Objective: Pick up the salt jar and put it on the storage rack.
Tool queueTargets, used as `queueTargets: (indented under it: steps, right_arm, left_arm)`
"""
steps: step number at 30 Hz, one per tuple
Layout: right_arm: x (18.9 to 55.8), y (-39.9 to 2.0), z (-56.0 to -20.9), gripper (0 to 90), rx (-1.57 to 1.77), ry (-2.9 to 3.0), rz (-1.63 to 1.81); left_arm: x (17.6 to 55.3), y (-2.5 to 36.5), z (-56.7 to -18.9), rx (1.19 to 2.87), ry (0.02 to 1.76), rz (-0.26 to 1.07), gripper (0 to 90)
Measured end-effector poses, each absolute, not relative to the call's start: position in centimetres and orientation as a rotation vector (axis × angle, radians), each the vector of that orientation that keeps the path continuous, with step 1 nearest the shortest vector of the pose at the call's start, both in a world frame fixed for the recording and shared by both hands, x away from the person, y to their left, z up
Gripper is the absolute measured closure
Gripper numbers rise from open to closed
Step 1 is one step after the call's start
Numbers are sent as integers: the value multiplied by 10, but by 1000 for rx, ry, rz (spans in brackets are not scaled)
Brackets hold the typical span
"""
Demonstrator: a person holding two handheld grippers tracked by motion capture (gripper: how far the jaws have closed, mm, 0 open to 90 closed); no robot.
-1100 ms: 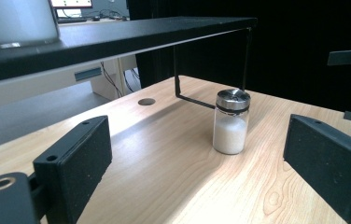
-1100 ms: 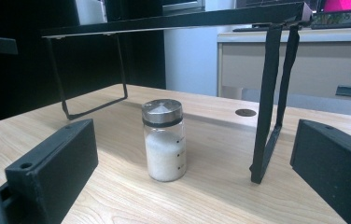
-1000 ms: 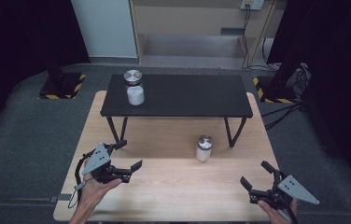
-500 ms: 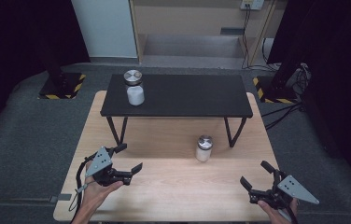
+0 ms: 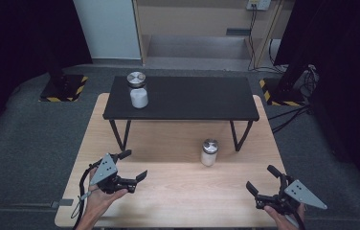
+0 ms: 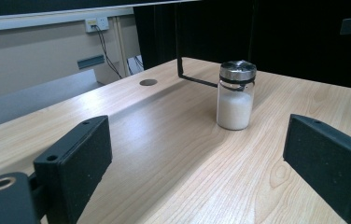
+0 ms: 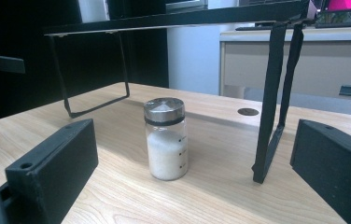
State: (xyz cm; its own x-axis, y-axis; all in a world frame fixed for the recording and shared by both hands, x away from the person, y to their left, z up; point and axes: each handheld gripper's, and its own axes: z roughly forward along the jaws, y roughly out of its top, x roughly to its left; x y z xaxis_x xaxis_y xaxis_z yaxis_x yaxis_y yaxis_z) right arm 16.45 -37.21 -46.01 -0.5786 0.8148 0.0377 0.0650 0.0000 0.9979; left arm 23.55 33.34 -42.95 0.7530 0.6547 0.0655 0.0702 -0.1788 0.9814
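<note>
A small glass jar (image 5: pixel 209 152) of white powder with a metal lid stands upright on the wooden table, just in front of the black shelf's right legs. A second, like jar (image 5: pixel 138 90) stands on top of the black shelf (image 5: pixel 187 98) at its left end. My left gripper (image 5: pixel 129 165) is open low over the table's front left and points toward the table jar (image 6: pixel 235 94), well short of it. My right gripper (image 5: pixel 262 180) is open at the front right, also facing that jar (image 7: pixel 165 138) from a distance. Neither holds anything.
The black shelf stands on thin metal legs (image 7: pixel 271 102) across the back half of the wooden table (image 5: pixel 178 191). A round cable hole (image 6: pixel 148 82) sits in the tabletop. Grey floor surrounds the table; yellow-black striped stand bases (image 5: pixel 63 88) lie at the back corners.
My left gripper has drifted slightly forward and right over the table. The right gripper and both jars have stayed put.
</note>
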Motion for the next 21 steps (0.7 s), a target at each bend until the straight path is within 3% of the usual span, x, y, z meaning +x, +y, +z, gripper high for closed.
queueTargets:
  steps: [21]
  right_arm:
    - [163, -372, -460, 8, 915, 1677, 1646]
  left_arm:
    - [231, 333, -435, 1673, 545, 579, 61]
